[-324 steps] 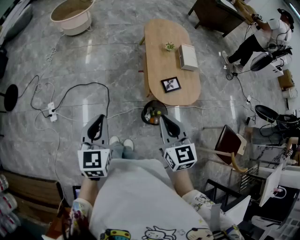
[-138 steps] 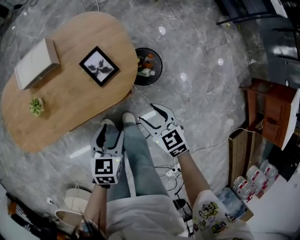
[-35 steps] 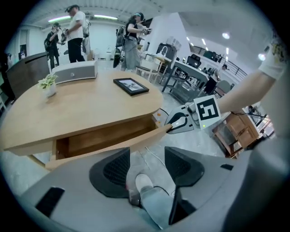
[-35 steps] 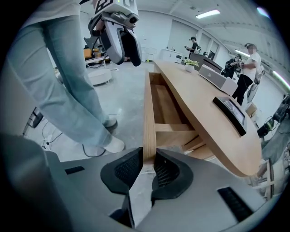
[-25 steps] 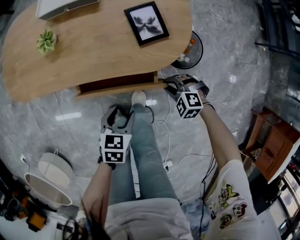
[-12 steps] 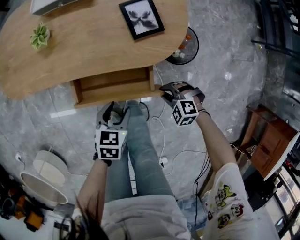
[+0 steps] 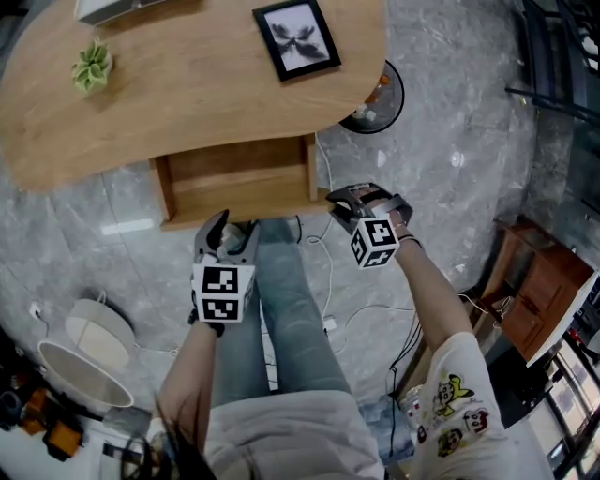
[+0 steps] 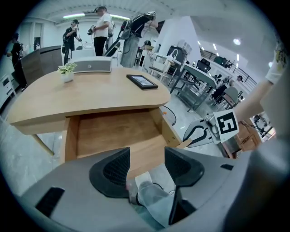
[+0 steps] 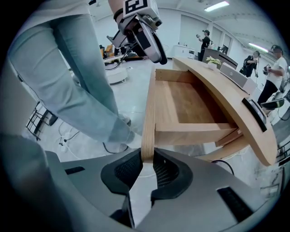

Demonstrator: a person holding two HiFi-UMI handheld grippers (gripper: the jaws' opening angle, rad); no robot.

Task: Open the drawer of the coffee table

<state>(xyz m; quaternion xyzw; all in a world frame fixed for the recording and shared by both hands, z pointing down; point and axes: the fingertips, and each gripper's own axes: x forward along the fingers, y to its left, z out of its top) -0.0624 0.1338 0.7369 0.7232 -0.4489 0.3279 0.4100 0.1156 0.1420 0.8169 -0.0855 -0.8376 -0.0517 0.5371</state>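
The oval wooden coffee table (image 7: pixel 187 94) fills the top of the head view. Its drawer (image 7: pixel 239 183) stands pulled out toward me, its inside bare. My right gripper (image 7: pixel 337 200) is shut on the right end of the drawer's front panel (image 9: pixel 148 113), and the right gripper view shows the pads (image 9: pixel 165 170) pressing both faces of the thin board. My left gripper (image 7: pixel 228 227) hangs open just in front of the drawer front, above my leg. In the left gripper view its jaws (image 8: pixel 146 163) stand apart with nothing between them, only a shoe below.
On the tabletop stand a framed picture (image 7: pixel 298 37), a small green plant (image 7: pixel 92 66) and a white box (image 7: pixel 122 7). A round black basket (image 7: pixel 375 98) sits on the floor by the table end. Cables (image 7: pixel 323 272) trail over the marble floor; a white basin (image 7: pixel 84 361) lies at left, a wooden cabinet (image 7: pixel 539 281) at right.
The drawer has slid farther out from under the tabletop. My right gripper came back toward me with the front panel in its jaws. The left gripper stayed put.
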